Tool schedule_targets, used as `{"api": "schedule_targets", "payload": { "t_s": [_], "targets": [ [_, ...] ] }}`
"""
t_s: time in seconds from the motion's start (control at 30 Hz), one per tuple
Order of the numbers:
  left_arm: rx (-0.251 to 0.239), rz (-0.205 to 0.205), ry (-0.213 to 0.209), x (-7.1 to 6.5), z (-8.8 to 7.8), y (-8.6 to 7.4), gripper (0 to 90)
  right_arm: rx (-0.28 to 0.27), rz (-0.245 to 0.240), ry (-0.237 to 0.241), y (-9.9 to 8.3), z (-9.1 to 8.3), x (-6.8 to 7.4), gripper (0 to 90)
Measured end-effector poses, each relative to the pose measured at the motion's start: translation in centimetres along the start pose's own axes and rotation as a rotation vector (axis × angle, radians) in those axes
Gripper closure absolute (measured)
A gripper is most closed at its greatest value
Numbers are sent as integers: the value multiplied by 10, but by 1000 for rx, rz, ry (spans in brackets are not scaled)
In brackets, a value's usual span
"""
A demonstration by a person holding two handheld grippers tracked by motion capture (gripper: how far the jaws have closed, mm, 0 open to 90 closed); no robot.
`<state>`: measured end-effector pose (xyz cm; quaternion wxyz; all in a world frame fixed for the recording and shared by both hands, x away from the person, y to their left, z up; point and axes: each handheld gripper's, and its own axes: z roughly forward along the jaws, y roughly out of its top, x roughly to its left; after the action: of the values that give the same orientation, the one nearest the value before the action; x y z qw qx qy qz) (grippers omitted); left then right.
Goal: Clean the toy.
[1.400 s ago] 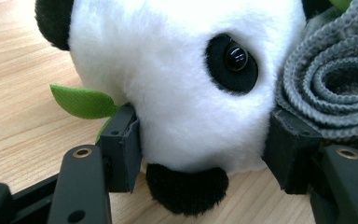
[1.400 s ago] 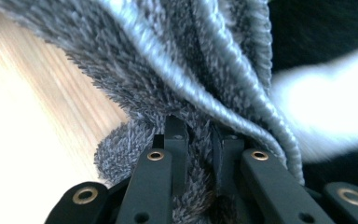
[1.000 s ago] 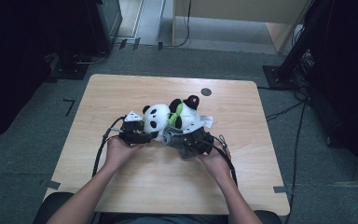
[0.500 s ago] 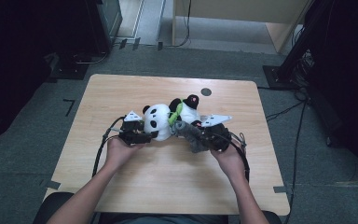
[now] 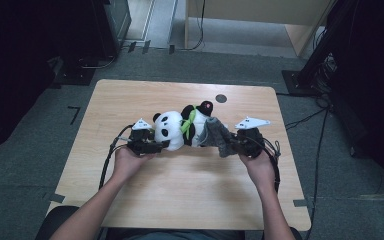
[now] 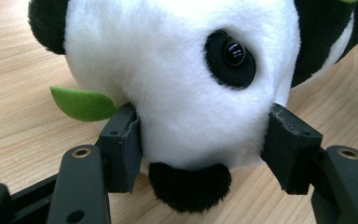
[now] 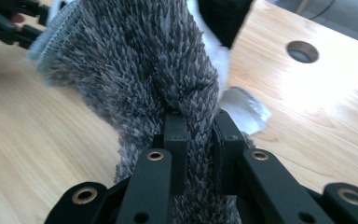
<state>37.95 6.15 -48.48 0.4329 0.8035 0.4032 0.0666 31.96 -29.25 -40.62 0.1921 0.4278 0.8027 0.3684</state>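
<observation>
The left claw (image 6: 200, 140) is clamping the panda toy (image 5: 172, 131) by its muzzle, pinning it near the middle of the desk (image 5: 180, 190) so it is not sliding, while the right claw (image 7: 199, 126) is pinching the fuzzy grey sock (image 5: 216, 135), stretching it away from the panda's legs. Bare desk is lying open to the right, though the edge is near.

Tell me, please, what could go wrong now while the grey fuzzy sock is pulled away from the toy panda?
The right gripper pinches only a narrow fold of the grey sock, so the fabric may slip out. The left gripper squeezes the toy panda at its soft snout, so the plush may slide free or drag across the table. The green leaf at its mouth could catch.
</observation>
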Motion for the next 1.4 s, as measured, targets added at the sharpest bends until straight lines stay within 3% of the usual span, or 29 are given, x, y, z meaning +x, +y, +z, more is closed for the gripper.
{"api": "schedule_targets", "payload": {
  "t_s": [0.33, 0.6, 0.9, 1.1, 1.23, 1.33, 1.4],
  "targets": [
    [12, 22, -4, 2, -2, 2, 358, -43, 87, -62, -8, -12, -32, 798],
    [8, 24, -6, 3, -2, 2, 358, -49, 151, -91, -13, -5, -55, 798],
    [-7, 26, 2, 4, 0, 2, 355, -27, 207, -136, -23, 16, -84, 797],
    [-7, 25, 2, 5, 1, 2, 354, -3, 294, -153, -38, 38, -112, 797],
    [-10, 28, 4, 5, 1, 2, 351, 48, 311, -207, -49, 56, -123, 788],
    [-14, 29, 5, 5, 1, 1, 344, 54, 357, -196, -58, 68, -130, 776],
    [-14, 28, 5, 5, 1, 1, 341, 46, 357, -191, -60, 71, -131, 756]
  ]
}}
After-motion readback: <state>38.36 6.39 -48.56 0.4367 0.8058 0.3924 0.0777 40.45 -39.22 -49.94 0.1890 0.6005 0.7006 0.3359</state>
